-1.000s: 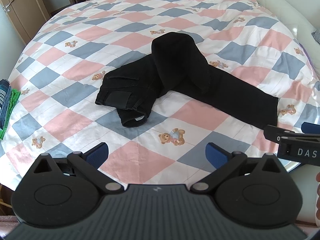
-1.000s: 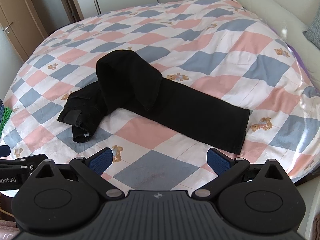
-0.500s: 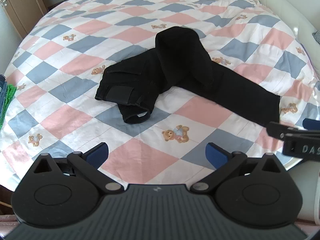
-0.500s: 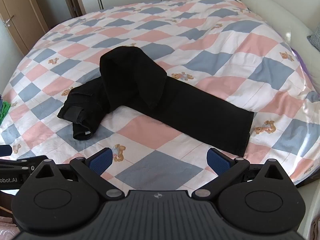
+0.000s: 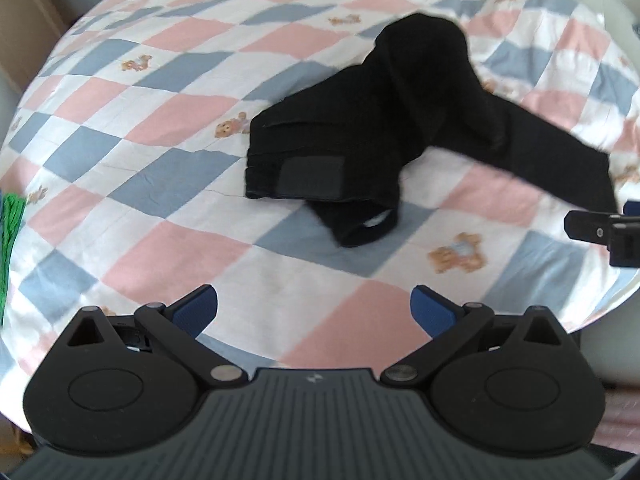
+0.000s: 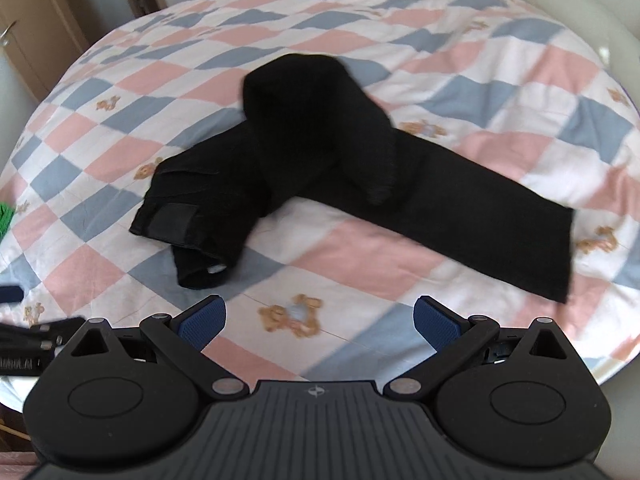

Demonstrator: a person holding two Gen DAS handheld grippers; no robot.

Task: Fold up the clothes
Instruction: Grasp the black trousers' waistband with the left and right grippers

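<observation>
Trousers (image 5: 360,136) (image 6: 304,168), plain black, lie crumpled on the checked quilt (image 5: 168,216) (image 6: 500,92), which is pink, blue and white with small bears. One leg is doubled over the other in a hump; the other runs flat toward the right, waistband at the left, so the long axis goes left to right. No readable label shows on them. Left gripper (image 5: 314,306) and right gripper (image 6: 320,318) both hover wide apart and empty above the quilt's near edge.

The black left gripper (image 5: 314,306) hovers with its blue-padded jaws spread wide and empty. Beside it, the black right gripper (image 6: 320,316) hovers likewise, jaws wide apart, gripping nothing.
</observation>
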